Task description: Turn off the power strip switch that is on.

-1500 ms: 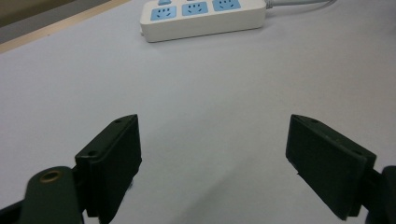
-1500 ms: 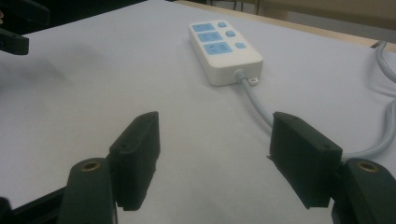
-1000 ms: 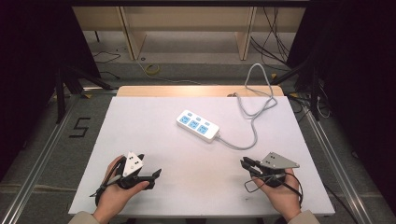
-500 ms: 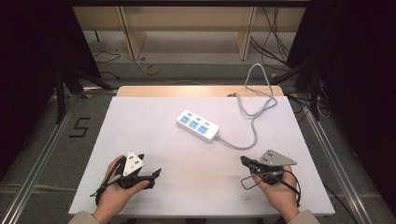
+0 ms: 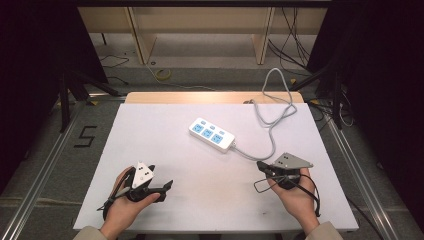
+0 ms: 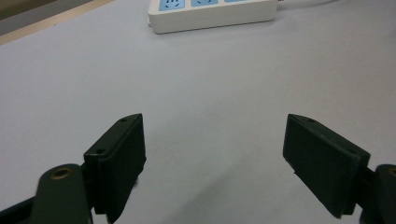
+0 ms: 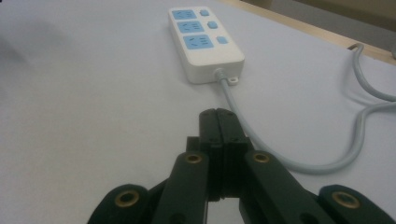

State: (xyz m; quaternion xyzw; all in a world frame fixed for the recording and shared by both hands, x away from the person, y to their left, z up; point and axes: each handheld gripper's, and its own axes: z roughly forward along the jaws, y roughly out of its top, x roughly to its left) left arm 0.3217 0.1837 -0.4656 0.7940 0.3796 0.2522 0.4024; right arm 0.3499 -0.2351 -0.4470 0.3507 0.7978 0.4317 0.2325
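On the white surface (image 5: 210,200) we are barely shifting — left gripper (image 6: 215,163) resting jaws apart, right gripper (image 7: 218,135) edging nearer the power strip (image 5: 212,135), jaws pressed together, empty.

Room around the white table (image 5: 165,145)

The table stood on a grey floor (image 5: 45,150) marked with a black 5 (image 5: 85,136). Beyond its far edge stood pale wooden furniture (image 5: 145,30), with loose cables (image 5: 295,30) on the floor. Dark surroundings (image 5: 30,45) closed in on both sides.
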